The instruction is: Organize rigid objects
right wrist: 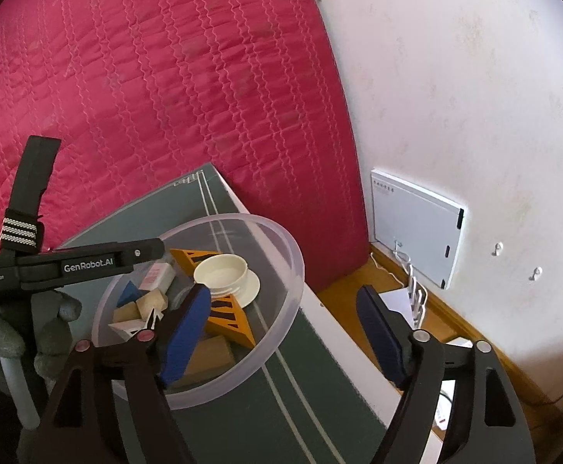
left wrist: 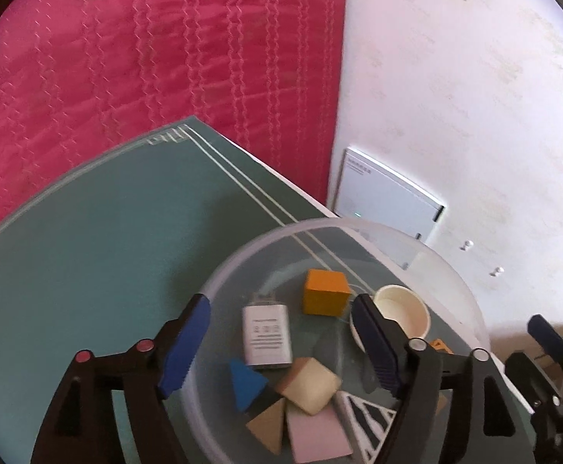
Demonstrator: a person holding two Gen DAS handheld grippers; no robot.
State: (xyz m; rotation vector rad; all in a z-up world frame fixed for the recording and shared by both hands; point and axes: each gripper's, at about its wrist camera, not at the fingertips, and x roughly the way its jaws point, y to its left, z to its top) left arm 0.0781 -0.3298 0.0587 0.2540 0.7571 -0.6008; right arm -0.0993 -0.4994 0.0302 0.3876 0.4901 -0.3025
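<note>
Two grippers hovered at one clear plastic bowl (left wrist: pixel 471 294), which sat on a green mat (left wrist: pixel 88 251) and held all the small pieces. The left gripper (left wrist: pixel 281 344) stood over the bowl with its jaws wide and nothing pressed between the blue pads; no earlier view was given to compare. Directly between its jaws lay a white charger block (left wrist: pixel 267 338), printed face up, touching neither pad. Beyond the charger, nearer the right pad, sat an orange cube (left wrist: pixel 325 292), and just outside that right pad a white cap (left wrist: pixel 403 311) rested with its open side up. Nearer the gripper's body than the charger lay a blue wedge (left wrist: pixel 246 382), a cream cube (left wrist: pixel 310 384) tilted on a corner, a tan wedge (left wrist: pixel 267 427), a pink flat block (left wrist: pixel 318 435) and a black-and-white striped piece (left wrist: pixel 370 421), crowded together and touching one another.

The right gripper (right wrist: pixel 283 334) also had its jaws spread wide and held nothing. Its left pad hung over the bowl's (right wrist: pixel 281 332) near inner side, above an orange striped triangle (right wrist: pixel 233 319) and a brown block (right wrist: pixel 211 353); its right pad stood outside the bowl, over the mat's white edge and the wooden floor (right wrist: pixel 358 282). Between its jaws was only the bowl's rim and mat. A gloved hand (right wrist: pixel 18 332) gripped the left gripper's handle to the left of the bowl.
</note>
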